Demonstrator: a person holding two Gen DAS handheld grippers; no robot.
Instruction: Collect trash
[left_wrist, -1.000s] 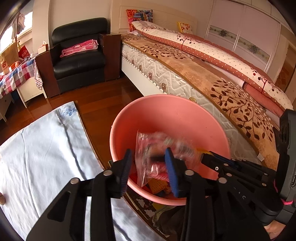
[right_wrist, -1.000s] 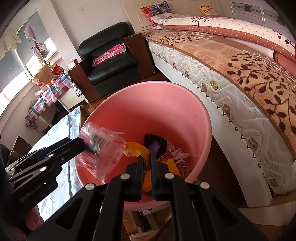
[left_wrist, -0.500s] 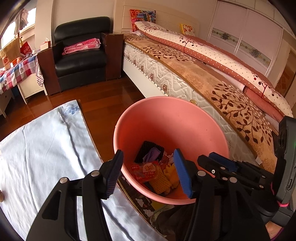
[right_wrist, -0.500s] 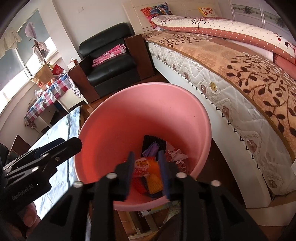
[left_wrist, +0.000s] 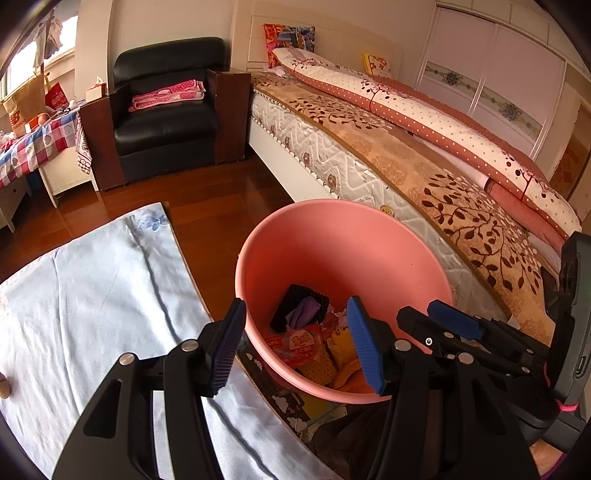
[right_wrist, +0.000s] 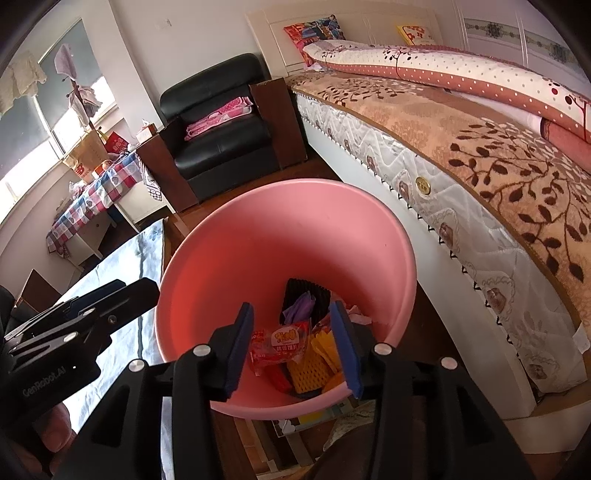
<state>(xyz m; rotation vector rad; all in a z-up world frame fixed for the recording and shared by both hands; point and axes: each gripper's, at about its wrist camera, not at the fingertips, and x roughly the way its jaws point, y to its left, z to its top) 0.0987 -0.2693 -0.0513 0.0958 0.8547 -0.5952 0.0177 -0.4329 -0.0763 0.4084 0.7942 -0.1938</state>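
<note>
1. You are in a home bedroom: a large bed (left_wrist: 424, 166) with a patterned quilt and pillows (left_wrist: 290, 37) fills the right side.
2. A black armchair (left_wrist: 166, 110) holding folded pink bedding (left_wrist: 168, 96) stands by the wall.
3. White wardrobe doors (left_wrist: 491, 77), a wooden floor (left_wrist: 214, 206) and a checked-cloth side bench (left_wrist: 33, 140) complete it.

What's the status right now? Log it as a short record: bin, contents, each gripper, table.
bin: pink bin on the floor between bed and table
contents: red snack wrapper, yellow netting, black tray with purple scrap
left gripper: jaws open, empty, over the bin's near rim
right gripper: jaws just been opening, nothing between them
table: pale blue cloth
</note>
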